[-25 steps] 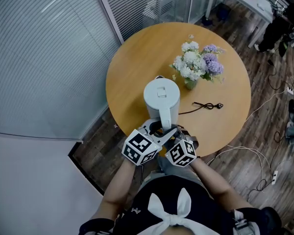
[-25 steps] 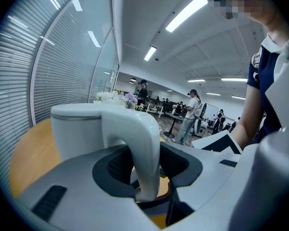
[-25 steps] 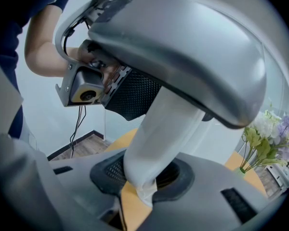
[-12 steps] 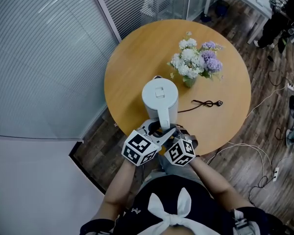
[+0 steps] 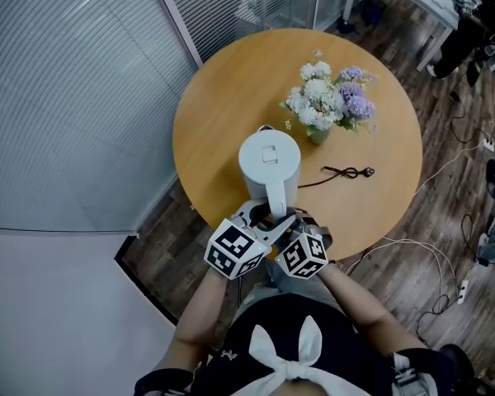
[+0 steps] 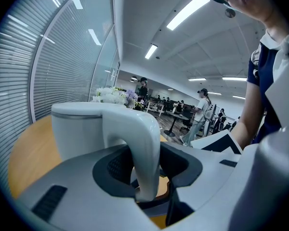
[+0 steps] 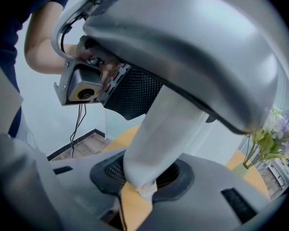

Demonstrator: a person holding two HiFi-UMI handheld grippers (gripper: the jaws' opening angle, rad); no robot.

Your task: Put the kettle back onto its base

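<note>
We record no change over the last second — the left hand-held gripper (image 6: 147, 166) and the right hand-held gripper (image 7: 143, 177) stay clamped on the handle (image 6: 140, 138) of the kettle (image 5: 269, 160), upright near the front edge of the worktop (image 5: 219, 97). Its base is hidden — seating unconfirmed, release premature.

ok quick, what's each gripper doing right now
left gripper: closed on the curved handle of the white plastic electric kettle.
right gripper: closed on that same handle.
</note>
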